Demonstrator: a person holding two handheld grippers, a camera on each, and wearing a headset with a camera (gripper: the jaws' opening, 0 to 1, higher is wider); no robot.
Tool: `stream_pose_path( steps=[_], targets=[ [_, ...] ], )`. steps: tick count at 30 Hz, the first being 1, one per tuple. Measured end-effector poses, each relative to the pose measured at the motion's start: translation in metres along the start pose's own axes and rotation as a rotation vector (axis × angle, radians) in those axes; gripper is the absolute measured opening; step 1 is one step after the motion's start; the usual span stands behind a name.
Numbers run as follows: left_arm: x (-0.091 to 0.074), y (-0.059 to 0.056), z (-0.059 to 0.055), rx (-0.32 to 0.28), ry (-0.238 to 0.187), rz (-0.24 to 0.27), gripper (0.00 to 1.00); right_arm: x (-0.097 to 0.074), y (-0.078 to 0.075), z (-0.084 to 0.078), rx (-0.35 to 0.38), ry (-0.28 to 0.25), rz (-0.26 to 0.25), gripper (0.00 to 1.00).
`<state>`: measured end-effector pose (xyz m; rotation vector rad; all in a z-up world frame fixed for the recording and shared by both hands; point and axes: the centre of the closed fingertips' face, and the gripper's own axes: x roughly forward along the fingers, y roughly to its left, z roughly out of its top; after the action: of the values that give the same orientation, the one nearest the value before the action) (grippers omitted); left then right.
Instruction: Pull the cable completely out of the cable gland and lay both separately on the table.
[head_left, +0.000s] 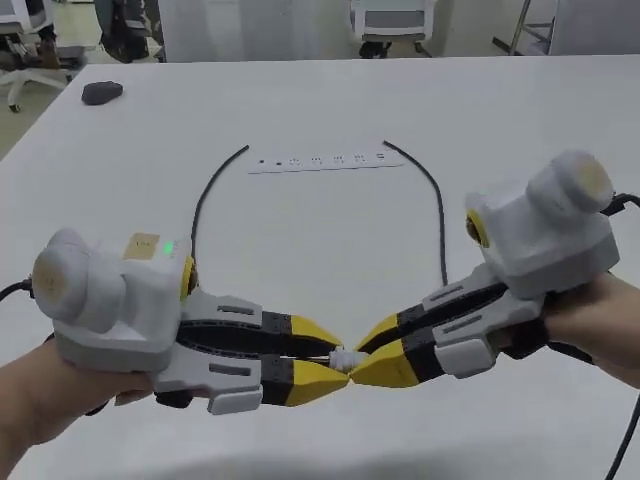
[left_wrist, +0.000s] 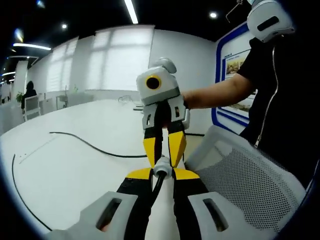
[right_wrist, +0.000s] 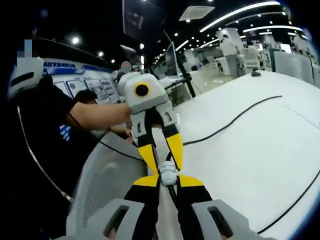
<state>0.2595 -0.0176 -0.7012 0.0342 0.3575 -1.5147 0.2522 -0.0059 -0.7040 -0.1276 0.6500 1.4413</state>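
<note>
With the left gripper's jaws shut on the cable and the right gripper's pinching the gland tip to tip over the near desk edge, I feared that thin hold might slip and drop it.

No text can be read. White strip on the surface carries small dark marks, too small to read. Blue-framed wall board and hanging dark sign show print, blurred.
</note>
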Motion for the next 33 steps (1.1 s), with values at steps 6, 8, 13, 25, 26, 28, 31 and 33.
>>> stream_pose_path(
  steps=[6,8,13,25,26,28,31,33],
  targets=[
    [0.0,0.01,-0.005,-0.164,0.001,0.012,0.14,0.003,-0.006,-0.002,-0.322,0.046,-0.149,0.07],
    [0.001,0.012,-0.004,-0.18,-0.004,0.02,0.14,0.003,-0.009,-0.003,-0.377,0.053,-0.181,0.07],
    [0.002,0.014,-0.003,-0.165,-0.009,0.04,0.14,0.0,-0.017,-0.005,-0.375,0.067,-0.204,0.09],
    [0.007,0.011,-0.005,-0.119,-0.015,0.062,0.14,-0.003,-0.023,-0.021,-0.397,0.171,-0.261,0.01],
    [0.007,0.011,-0.007,-0.102,-0.011,0.072,0.14,-0.004,-0.026,-0.024,-0.401,0.186,-0.276,0.0],
    [0.007,0.014,-0.008,-0.108,-0.014,0.083,0.14,-0.005,-0.027,-0.023,-0.408,0.176,-0.301,0.0],
    [0.006,0.02,-0.009,-0.098,-0.02,0.126,0.14,-0.018,-0.039,-0.028,-0.329,0.195,-0.417,0.0],
    [0.001,0.025,-0.007,-0.1,-0.048,0.159,0.14,-0.03,-0.045,-0.028,-0.246,0.175,-0.488,0.0]
  ],
)
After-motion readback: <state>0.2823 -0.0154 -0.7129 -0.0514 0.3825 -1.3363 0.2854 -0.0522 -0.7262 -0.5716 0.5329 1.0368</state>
